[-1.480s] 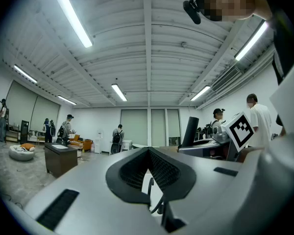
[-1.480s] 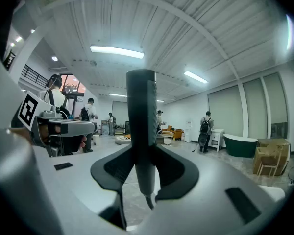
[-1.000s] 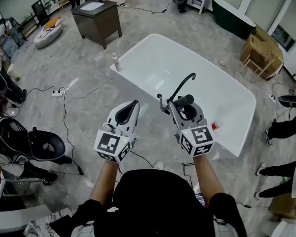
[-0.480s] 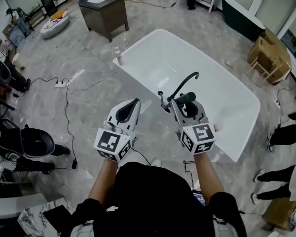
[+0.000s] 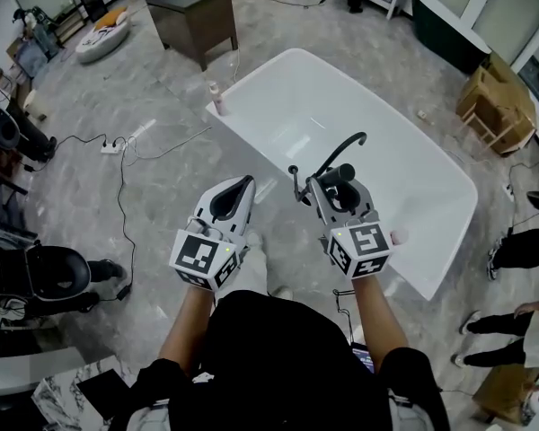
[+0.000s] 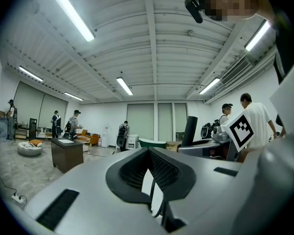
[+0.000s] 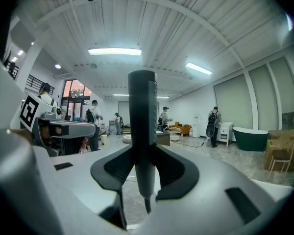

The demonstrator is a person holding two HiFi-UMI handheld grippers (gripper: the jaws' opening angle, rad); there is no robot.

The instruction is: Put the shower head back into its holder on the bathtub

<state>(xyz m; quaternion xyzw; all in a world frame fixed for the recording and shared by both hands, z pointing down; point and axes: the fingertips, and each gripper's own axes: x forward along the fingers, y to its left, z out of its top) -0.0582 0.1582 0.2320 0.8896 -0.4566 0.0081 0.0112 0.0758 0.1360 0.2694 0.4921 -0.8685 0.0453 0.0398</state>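
Observation:
The black shower head (image 5: 339, 177) is a dark cylinder clamped crosswise in my right gripper (image 5: 334, 185), which is shut on it. In the right gripper view its handle (image 7: 141, 126) stands upright between the jaws, with the thin hose leaving below. It hovers right beside the black curved tap (image 5: 340, 150) and the small black post (image 5: 293, 176) on the near rim of the white bathtub (image 5: 287, 88). My left gripper (image 5: 236, 194) is shut and holds nothing, over the floor left of the tub. The left gripper view shows the left gripper (image 6: 149, 180) with its jaws together.
A pink bottle (image 5: 216, 98) stands on the tub's left corner and a small pink thing (image 5: 397, 236) on its near right rim. Cables and a power strip (image 5: 113, 147) lie on the grey floor at left. A dark cabinet (image 5: 193, 12) stands farther back, and people's legs (image 5: 521, 245) show at right.
The head view has shifted slightly toward the tub. Both grippers keep nearly the same pose, and the right one still holds the shower head by the tap.

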